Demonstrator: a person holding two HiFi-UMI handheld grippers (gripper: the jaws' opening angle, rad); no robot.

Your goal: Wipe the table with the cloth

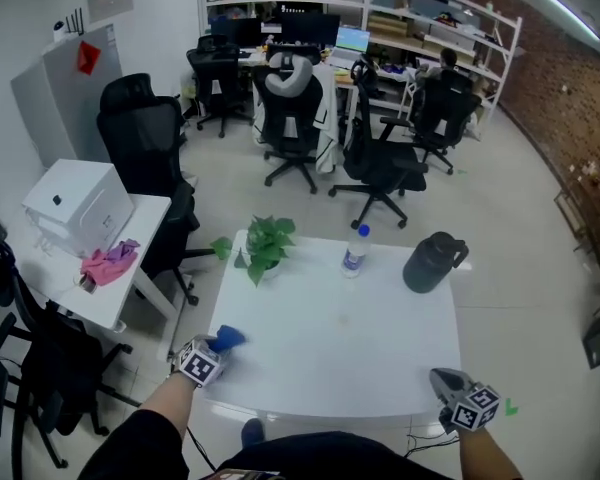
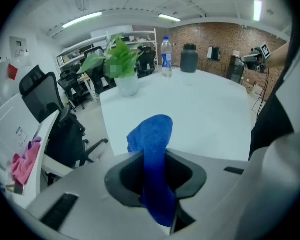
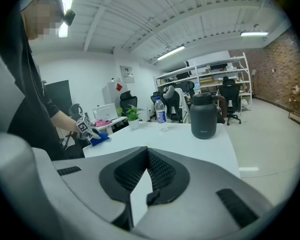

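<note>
**Counter** (image 1: 380, 338): white, rectangular, middle of an office floor. Faint small mark near the centre of the top.

**Cloth** (image 2: 152, 139): blue, bunched into a strip. Pinched between the jaws of the left gripper, free end sticking out ahead of them. Placed at the near left corner of the counter, by its left edge. Contact with the top not clear from any view.

**Left gripper** (image 1: 218, 345): angled down toward the near left corner, marker cube on its back. Jaws narrow, closed onto the cloth.

**Right gripper** (image 3: 147, 154): at the near right corner of the counter, well apart from the left one, pointing out across the top. Jaws together at the tips, nothing between them.

**Plant** (image 1: 263, 248): green leaves in a pale pot, upright, far left part of the counter.

**Bottle** (image 1: 355, 251): clear plastic, blue cap and label, upright, far edge, right of the plant.

**Jug** (image 1: 432, 262): dark, lidded, with handle, upright, far right corner.

**Side counter** (image 1: 130, 288): white, left of the main one, apart from it. Carrying a white box (image 1: 78, 204) and, nearer, a pink rag (image 1: 110, 262).

**Chairs** (image 1: 380, 163): black, wheeled, several beyond the counter and at far left.

**Shelves** (image 1: 380, 18): white, along the far wall, loaded with boxes.
</note>
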